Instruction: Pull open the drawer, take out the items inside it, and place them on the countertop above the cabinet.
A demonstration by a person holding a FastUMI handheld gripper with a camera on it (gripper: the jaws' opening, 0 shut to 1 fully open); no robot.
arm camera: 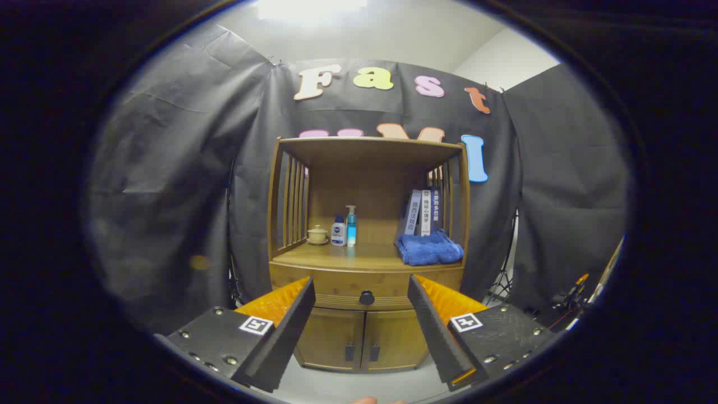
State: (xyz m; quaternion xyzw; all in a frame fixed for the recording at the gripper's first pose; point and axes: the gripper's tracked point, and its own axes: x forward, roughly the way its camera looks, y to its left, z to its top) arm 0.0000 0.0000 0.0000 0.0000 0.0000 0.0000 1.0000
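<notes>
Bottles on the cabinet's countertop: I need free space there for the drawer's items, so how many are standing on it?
2: a short white bottle beside a taller blue pump bottle, both right of the small lidded cup. Others may be hidden.

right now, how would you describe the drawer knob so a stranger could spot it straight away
Find the wooden cabinet against the black cloth wall, and look below its countertop to the drawer front. At that drawer's centre sits a small round dark knob, seen between the fingers of the open claw and beyond them. Unlike the two dark door handles lower down, it is round and alone.
</notes>
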